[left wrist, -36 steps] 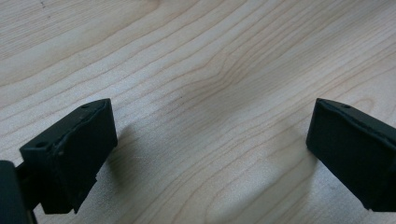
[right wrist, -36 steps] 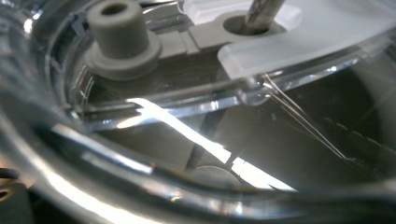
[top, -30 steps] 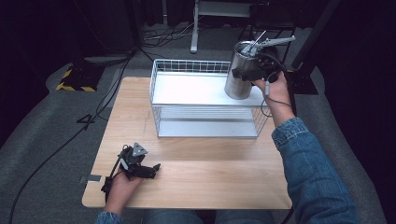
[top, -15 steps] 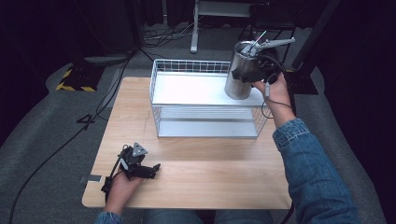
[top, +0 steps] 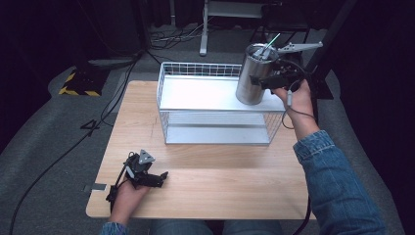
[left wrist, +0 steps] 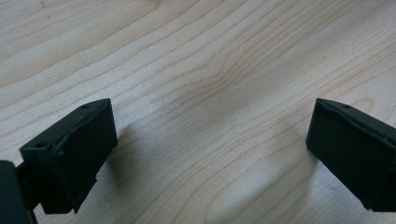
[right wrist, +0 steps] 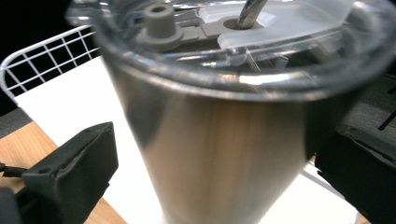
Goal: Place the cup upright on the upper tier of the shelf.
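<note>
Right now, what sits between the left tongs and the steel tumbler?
In the high view, bare wooden tabletop, then the white wire basket, lie between the left tongs and the steel tumbler, which stands at the basket's far right corner.

Steel-grey tumbler [top: 254, 76], white wire basket [top: 169, 95], pale woodgrain table [top: 215, 191].

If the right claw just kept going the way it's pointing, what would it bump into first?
Most likely the steel tumbler: it stands right ahead between the right claw's open jaws, on the white shelf. How close it is, I can't tell.
</note>
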Motion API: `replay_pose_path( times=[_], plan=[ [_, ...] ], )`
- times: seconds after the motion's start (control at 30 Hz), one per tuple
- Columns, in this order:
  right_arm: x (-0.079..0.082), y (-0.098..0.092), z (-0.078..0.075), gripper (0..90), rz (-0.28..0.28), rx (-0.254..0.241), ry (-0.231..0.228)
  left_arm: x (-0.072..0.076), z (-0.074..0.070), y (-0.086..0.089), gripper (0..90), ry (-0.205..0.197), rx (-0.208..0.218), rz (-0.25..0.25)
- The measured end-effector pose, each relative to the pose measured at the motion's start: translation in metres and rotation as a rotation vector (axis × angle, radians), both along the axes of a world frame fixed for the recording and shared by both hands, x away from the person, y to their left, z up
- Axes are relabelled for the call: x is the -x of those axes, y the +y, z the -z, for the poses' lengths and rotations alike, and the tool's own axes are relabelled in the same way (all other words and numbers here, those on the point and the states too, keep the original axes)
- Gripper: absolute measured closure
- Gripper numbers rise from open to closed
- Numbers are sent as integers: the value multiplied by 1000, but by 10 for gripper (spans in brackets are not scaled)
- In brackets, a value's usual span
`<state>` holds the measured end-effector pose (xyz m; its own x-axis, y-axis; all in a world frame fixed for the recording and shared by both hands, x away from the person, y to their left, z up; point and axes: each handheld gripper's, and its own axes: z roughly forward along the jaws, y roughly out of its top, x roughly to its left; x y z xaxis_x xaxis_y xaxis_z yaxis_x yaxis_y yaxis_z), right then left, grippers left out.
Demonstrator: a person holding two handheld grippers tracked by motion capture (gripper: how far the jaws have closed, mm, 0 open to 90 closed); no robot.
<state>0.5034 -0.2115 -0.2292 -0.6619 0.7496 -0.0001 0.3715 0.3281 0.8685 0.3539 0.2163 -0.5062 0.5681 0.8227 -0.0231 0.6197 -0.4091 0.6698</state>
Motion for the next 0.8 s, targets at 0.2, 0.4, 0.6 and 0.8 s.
replay_pose_path(
  times=[0.2, 0.4, 0.6, 0.8],
  plan=[
    [19, -10, -4, 0, -31, -34, -14, 0, 0, 0, 24, 2, 1, 0],
    [43, -17, -10, 0, -76, -46, -40, 0, 0, 0, 24, 0, -2, -1],
    [66, -22, -9, 0, -115, -41, -56, 0, 0, 0, 24, -3, -2, -1],
    [87, -28, 1, 0, -149, -46, -60, 1, 0, 0, 24, 1, -3, -2]
  ],
)
